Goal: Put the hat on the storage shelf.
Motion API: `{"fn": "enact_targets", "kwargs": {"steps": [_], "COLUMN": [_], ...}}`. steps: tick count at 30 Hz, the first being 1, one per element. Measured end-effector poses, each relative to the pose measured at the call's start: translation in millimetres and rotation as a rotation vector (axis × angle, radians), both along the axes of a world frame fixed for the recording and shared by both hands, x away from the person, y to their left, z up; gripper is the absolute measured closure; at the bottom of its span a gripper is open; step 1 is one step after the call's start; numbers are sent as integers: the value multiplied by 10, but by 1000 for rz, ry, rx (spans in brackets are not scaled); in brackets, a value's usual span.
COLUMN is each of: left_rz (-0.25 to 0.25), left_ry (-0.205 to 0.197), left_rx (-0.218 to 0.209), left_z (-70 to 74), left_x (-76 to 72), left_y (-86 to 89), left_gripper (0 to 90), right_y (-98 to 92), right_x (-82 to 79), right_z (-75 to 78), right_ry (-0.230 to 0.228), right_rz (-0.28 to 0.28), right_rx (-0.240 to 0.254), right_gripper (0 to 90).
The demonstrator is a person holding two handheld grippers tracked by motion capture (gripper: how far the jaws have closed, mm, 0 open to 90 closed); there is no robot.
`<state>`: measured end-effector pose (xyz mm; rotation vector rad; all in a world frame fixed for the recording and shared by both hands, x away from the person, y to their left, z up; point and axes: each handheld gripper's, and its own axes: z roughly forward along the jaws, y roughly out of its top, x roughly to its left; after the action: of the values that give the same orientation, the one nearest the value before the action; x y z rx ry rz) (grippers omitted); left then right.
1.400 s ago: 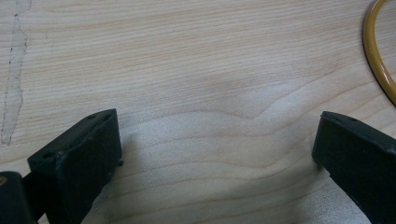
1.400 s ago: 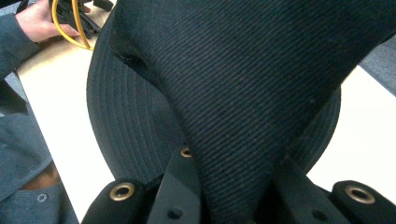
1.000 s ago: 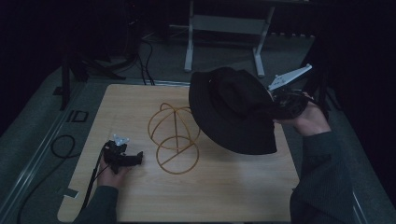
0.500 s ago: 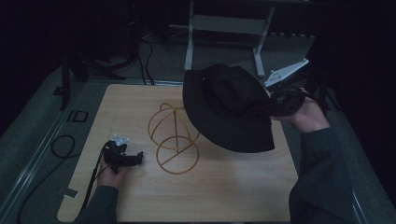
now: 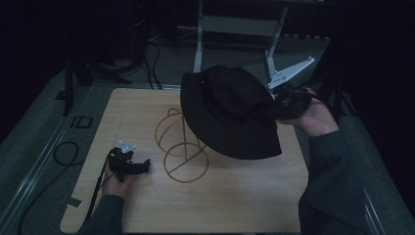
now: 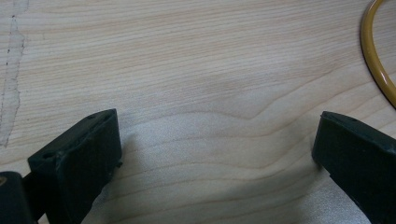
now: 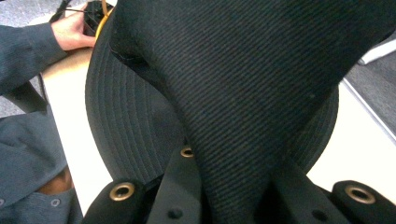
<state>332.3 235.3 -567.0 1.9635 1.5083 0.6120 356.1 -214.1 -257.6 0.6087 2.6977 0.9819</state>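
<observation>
A black brimmed hat (image 5: 230, 115) hangs tilted in the air over the right half of the wooden table (image 5: 235, 205). My right gripper (image 5: 281, 103) is shut on a fold of its crown; in the right gripper view the cloth (image 7: 243, 70) is pinched between the jaws at my right gripper (image 7: 233, 205). A yellow wire hat stand (image 5: 183, 147) sits on the table, partly under the hat's brim. My left gripper (image 5: 139, 166) rests on the table left of the stand, open, with bare wood between its jaws (image 6: 215, 154). The stand's base ring (image 6: 376, 60) curves past at upper right.
A white metal frame (image 5: 240, 24) stands on the floor behind the table. Cables (image 5: 63, 152) lie on the grey floor at the left. The person's left hand (image 7: 74, 30) appears far off in the right gripper view.
The right hand has carried the hat leftward and slightly up, so the brim now overlaps the stand more. The left gripper has stayed where it was.
</observation>
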Motion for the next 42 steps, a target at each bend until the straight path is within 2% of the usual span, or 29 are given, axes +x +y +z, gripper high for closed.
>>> {"fn": "enact_targets", "kwargs": {"steps": [7,14,19,30,37,42], "left_rz": [0,-1,-1,-1,-2,-3], "left_ry": [-2,-1,-1,-1,-1,-1], "left_rx": [-1,-1,-2,-2,-2,-2], "left_z": [-1,-1,-1,-1,0,0], "left_x": [1,2,2,3,3,4], "left_y": [-3,-3,-4,-5,-5,-5], "left_gripper": [16,15,15,16,15,16], "right_y": [148,302,409,623,777,889], "right_x": [8,18,40,89,128,143], "right_z": [-16,-47,-88,-175,-252,-297], "right_ry": [4,15,27,42,66,79], "right_rz": [37,67,83,121,144,152], "right_rx": [3,-18,-38,-51,-56,-78], "right_gripper": [867,866,865,863,852,833]}}
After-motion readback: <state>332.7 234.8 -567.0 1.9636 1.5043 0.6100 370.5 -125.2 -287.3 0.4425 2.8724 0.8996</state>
